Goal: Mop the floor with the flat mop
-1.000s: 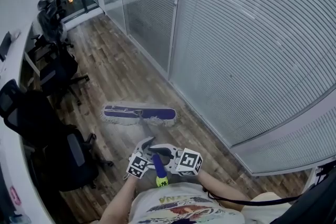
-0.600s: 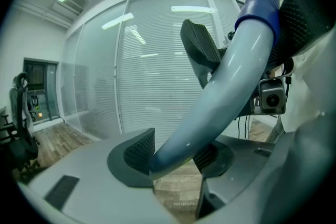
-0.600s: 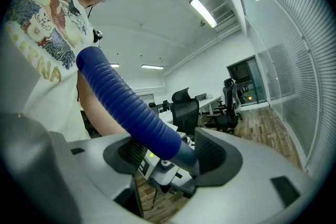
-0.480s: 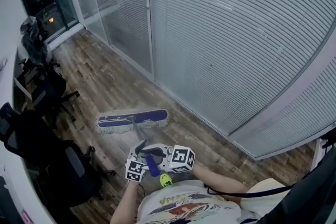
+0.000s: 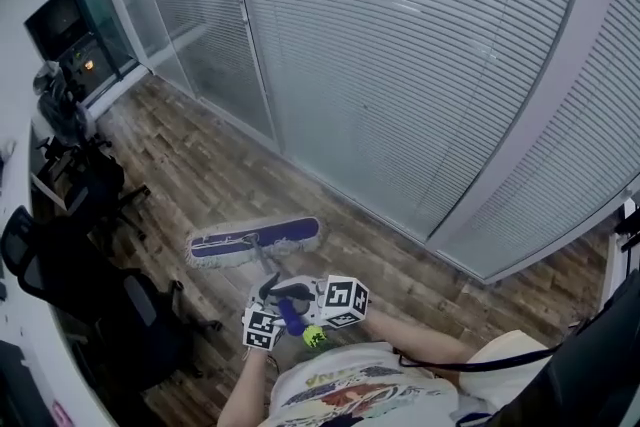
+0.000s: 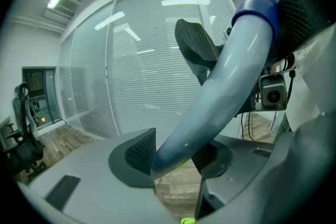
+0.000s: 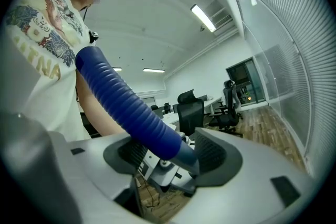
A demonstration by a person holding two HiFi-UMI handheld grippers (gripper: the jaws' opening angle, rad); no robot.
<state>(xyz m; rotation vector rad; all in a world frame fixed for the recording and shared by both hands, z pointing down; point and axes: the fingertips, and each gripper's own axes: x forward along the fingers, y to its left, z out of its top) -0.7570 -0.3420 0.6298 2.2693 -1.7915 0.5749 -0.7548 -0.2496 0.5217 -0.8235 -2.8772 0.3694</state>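
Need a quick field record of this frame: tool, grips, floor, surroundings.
tool: flat mop, mop head lying on the wood floor
left tongs: on the mop handle, pale shaft; jaws have just been closing
right tongs: shut on the handle's blue ribbed grip
surroundings: glass partition, black office chairs

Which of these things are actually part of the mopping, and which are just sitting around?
Part of the job: mop head, mop handle, wooden floor.
Just sitting around: office chairs, glass wall with blinds.
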